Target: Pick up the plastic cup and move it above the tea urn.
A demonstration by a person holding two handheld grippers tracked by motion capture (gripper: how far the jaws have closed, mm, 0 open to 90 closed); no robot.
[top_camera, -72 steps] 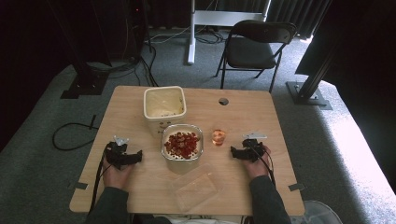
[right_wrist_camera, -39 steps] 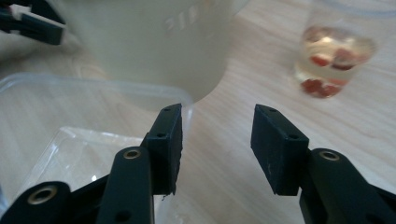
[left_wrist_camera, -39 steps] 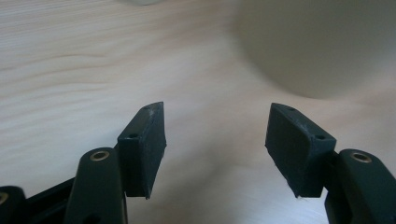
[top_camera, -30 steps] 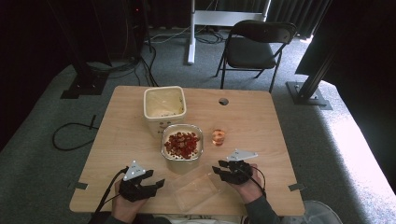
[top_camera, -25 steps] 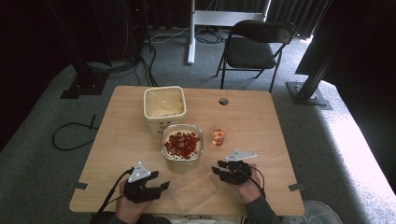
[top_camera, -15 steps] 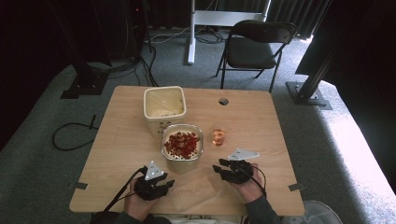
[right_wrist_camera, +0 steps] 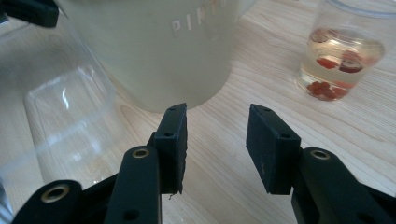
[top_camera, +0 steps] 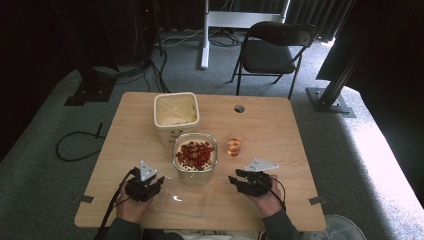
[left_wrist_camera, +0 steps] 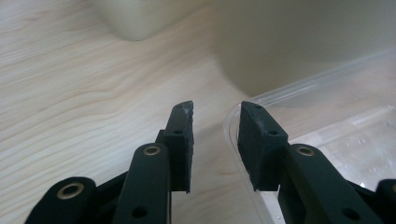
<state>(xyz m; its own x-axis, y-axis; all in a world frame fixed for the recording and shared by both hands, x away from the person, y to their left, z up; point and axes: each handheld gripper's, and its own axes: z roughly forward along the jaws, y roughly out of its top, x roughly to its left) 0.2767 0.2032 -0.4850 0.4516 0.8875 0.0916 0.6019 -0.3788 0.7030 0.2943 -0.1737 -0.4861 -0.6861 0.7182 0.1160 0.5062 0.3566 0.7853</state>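
Left gripper (left_wrist_camera: 215, 116) fingers parted astride clear flat plastic lid's (left_wrist_camera: 327, 121) near-left rim on pale wooden worktop (top_camera: 280, 130); right gripper (right_wrist_camera: 217, 121) fingers apart, empty.

Clear lid (left_wrist_camera: 327, 121): right and bottom edges cut off in the left gripper view. Small cup (right_wrist_camera: 343, 56): rim cropped at top edge. Cream tub (right_wrist_camera: 159, 46): lettering partly readable, remainder blurred. Person's arms: cut at bottom edge.

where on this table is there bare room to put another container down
Bare wood lies along the table's left side beside the cream bin, and across the right side past the small glass. The middle is crowded: bin, berry container, clear lid.
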